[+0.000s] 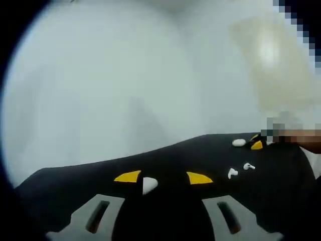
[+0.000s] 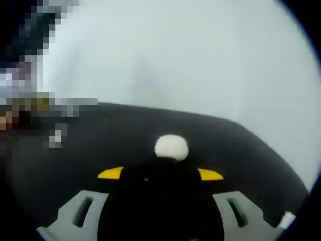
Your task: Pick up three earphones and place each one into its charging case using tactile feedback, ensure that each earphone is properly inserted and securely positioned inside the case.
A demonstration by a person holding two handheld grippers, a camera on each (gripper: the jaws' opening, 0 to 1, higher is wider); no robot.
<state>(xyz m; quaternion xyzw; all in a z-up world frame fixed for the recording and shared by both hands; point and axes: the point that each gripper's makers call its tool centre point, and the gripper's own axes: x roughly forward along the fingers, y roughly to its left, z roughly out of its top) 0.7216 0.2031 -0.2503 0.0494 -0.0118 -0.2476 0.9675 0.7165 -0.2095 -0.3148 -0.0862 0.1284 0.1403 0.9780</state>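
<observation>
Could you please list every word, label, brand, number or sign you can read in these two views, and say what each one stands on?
None: no readable text in either view.
The white earphones and the white case on the black table show no marking.
The white object in the right gripper view is plain and blurred.
The yellow-tipped left gripper and right gripper bear no lettering.

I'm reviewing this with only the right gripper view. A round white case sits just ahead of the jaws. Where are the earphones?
Observer: In the left gripper view, two earphones lie loose on the black table, apart from a white case.
Operator: And the third?
Observer: A small white piece sits between the left gripper's yellow tips. It is too blurred to say whether it is gripped.
</observation>
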